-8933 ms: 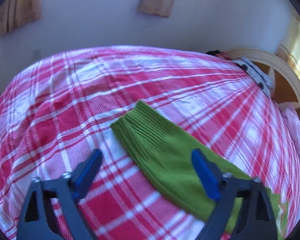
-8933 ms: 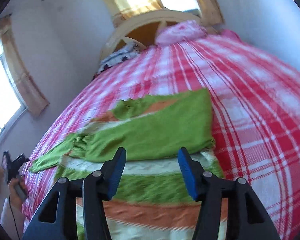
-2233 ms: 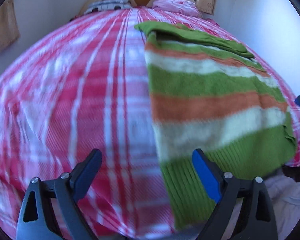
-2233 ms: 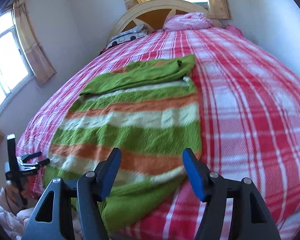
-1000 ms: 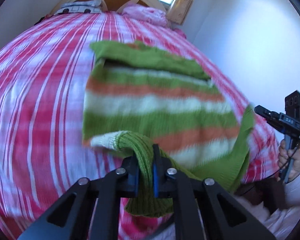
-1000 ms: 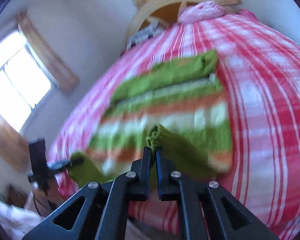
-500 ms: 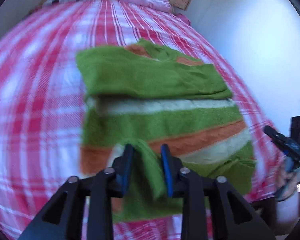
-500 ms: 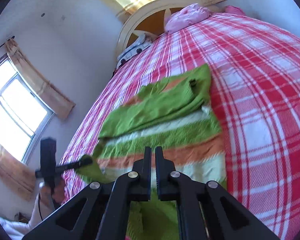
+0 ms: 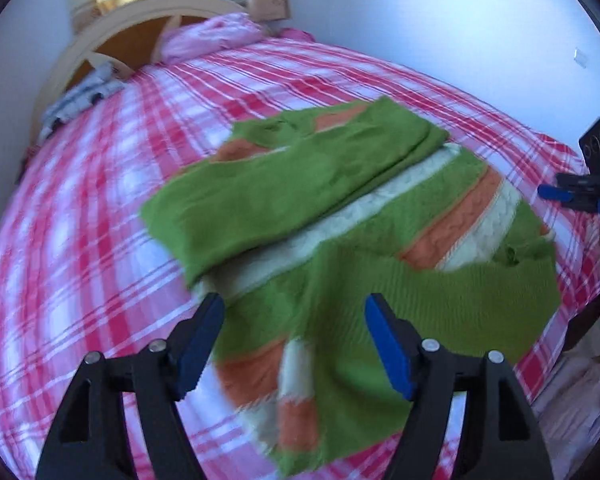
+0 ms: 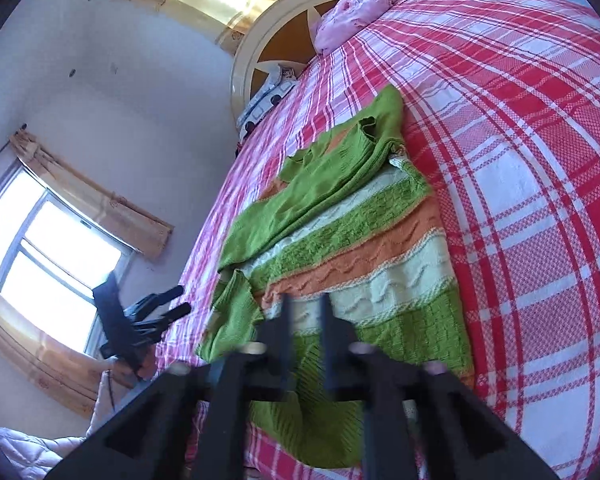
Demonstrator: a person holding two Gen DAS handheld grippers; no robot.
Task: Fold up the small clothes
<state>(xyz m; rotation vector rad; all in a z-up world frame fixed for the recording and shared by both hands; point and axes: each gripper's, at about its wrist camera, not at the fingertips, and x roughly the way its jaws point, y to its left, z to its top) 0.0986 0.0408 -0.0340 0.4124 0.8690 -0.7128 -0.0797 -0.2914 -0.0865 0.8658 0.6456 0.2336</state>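
Note:
A green, orange and white striped sweater (image 9: 340, 216) lies on the red plaid bed (image 9: 80, 248), its sleeves folded across the chest and its green hem turned up over the lower stripes. My left gripper (image 9: 292, 340) is open just above the turned-up hem, holding nothing. In the right wrist view the sweater (image 10: 360, 248) shows the same fold. My right gripper (image 10: 306, 312) is blurred, its jaws a small gap apart over the hem; whether it still holds cloth is unclear. Each gripper also shows in the other's view, the right one (image 9: 580, 196) and the left one (image 10: 160, 308).
A wooden headboard (image 9: 140, 24) and a pink pillow (image 9: 212, 36) are at the bed's far end. A patterned cloth (image 9: 80, 96) lies by the headboard. A white wall runs along the right. Curtained windows (image 10: 52, 240) are on the left wall.
Both grippers carried the hem up over the sweater. My left gripper has opened and let the hem drop. My right gripper's jaws have parted slightly.

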